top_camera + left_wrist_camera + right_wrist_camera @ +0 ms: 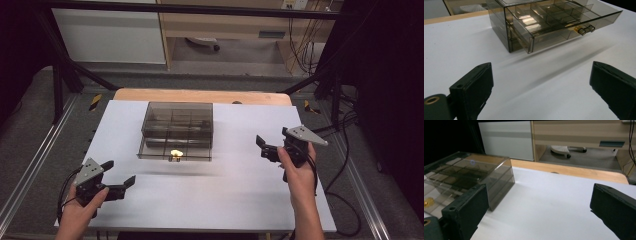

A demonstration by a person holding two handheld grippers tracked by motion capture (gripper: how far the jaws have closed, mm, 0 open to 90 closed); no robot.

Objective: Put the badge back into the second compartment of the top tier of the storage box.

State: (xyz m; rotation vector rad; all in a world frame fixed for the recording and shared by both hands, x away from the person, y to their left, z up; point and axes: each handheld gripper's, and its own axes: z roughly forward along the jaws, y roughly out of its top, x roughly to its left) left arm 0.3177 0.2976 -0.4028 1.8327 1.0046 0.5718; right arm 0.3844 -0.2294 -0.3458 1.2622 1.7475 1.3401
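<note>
A smoky see-through drawer box (177,120) stands in the middle of the white table (240,200). Its upper drawer (564,18) is pulled out toward me, split into several compartments, with a small knob (586,30) on the front. A small gold piece (574,28) lies in a front compartment and glints near the knob (175,154). My left gripper (119,172) hovers open at the front left, well short of the drawer. My right gripper (272,138) is held open to the right of the box, its jaws empty. The box (471,177) lies to the left beyond its jaws.
The white sheet lies on a wooden tabletop whose edge (200,95) shows behind the box. Black frame legs (60,75) stand at the far corners, and cables (345,165) trail off the right side. Bare white surface (536,82) lies between my left gripper and the box.
</note>
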